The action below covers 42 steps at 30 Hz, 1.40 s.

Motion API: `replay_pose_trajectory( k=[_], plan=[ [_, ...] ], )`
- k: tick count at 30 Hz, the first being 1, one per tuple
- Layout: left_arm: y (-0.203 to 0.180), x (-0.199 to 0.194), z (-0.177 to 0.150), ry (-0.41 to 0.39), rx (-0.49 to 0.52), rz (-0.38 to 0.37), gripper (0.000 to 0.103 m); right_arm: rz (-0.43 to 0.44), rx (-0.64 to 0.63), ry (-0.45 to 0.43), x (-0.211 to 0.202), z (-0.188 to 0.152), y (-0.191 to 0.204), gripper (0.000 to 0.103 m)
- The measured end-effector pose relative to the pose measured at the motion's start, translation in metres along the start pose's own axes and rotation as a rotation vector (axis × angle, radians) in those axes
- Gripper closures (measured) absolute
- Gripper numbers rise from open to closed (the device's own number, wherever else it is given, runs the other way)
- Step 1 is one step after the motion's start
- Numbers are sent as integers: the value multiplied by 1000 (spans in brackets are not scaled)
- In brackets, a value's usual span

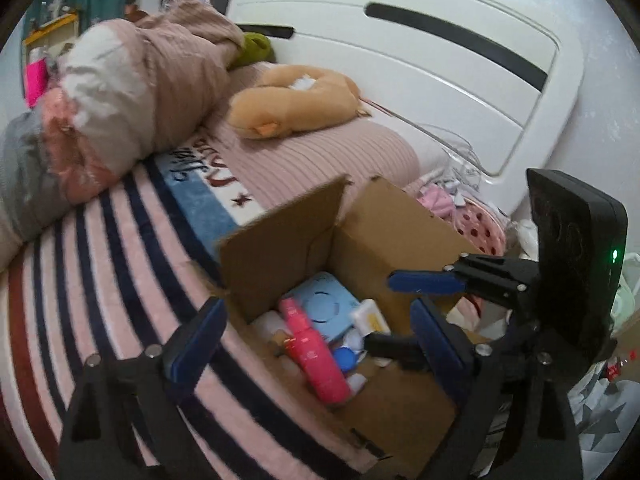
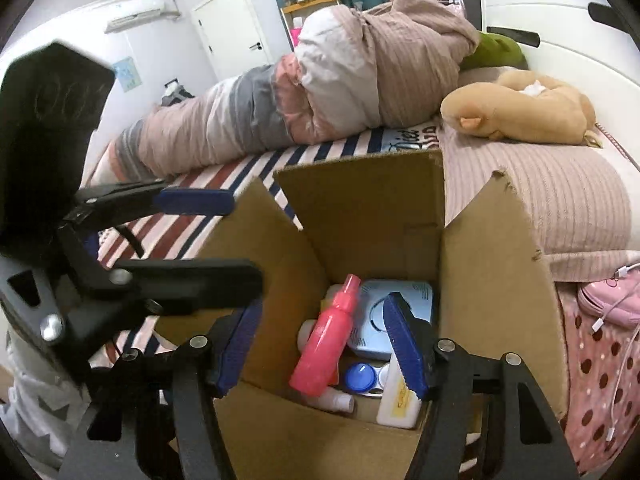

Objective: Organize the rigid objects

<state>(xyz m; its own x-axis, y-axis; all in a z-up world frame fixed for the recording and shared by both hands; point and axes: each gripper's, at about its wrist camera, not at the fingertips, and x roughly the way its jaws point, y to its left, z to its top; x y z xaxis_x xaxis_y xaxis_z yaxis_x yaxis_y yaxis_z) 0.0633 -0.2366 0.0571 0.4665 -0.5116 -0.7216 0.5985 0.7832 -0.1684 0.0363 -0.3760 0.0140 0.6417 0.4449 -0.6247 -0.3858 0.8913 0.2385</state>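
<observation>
Nearest to us, our left gripper (image 1: pixel 316 340) has its fingers spread wide and holds nothing; it hangs over the near edge of the open cardboard box (image 1: pixel 384 240). Our right gripper (image 2: pixel 324 344) also has its fingers wide apart and empty, right above the box mouth, and in the left wrist view it shows at the right, over the box's far side.

Inside the box we see the sorted items lying together: a pink spray bottle (image 2: pixel 326 338) slanted across the middle, a pale blue round-patterned device (image 2: pixel 394 316) beneath and behind it, a blue-lidded contact lens case (image 2: pixel 362 376) just beside the bottle's base, a white tube with a yellow label (image 2: pixel 398 398) against the right wall, and a small white bottle (image 2: pixel 336 400) under the pink one.

The box stands on a bed with a striped blanket (image 1: pixel 100 288). Further back we see a ribbed pink pillow (image 2: pixel 540 200), a tan plush toy (image 2: pixel 520 108) on it, a rolled duvet (image 2: pixel 320 92), and the white headboard (image 1: pixel 420 60)
</observation>
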Motion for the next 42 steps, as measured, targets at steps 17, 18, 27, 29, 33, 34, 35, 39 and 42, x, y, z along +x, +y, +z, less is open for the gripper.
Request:
replay_pose_trajectory(
  k=[17, 18, 27, 29, 33, 34, 35, 39, 42],
  plan=[
    [43, -113, -73, -354, -227, 446, 1, 5, -373, -365, -54, -11, 61, 0],
    [48, -112, -78, -360, -244, 459, 1, 13, -370, -362, -52, -10, 63, 0],
    [65, -103, -93, -378, -284, 524, 1, 21, -318, -331, -34, -6, 56, 0],
    [65, -101, -94, -380, -281, 528, 1, 21, -319, -328, -31, -5, 57, 0],
    [64, -102, -94, -383, -289, 536, 1, 24, -318, -318, -28, -5, 59, 0],
    [65, -101, -94, -383, -291, 534, 1, 26, -318, -318, -29, -5, 58, 0],
    [66, -101, -94, -382, -290, 533, 1, 24, -317, -318, -29, -5, 59, 0],
    [65, -100, -95, -378, -290, 543, 1, 22, -315, -317, -30, -4, 58, 0],
    [65, -99, -95, -378, -289, 544, 1, 26, -312, -312, -29, -5, 58, 0]
  ],
)
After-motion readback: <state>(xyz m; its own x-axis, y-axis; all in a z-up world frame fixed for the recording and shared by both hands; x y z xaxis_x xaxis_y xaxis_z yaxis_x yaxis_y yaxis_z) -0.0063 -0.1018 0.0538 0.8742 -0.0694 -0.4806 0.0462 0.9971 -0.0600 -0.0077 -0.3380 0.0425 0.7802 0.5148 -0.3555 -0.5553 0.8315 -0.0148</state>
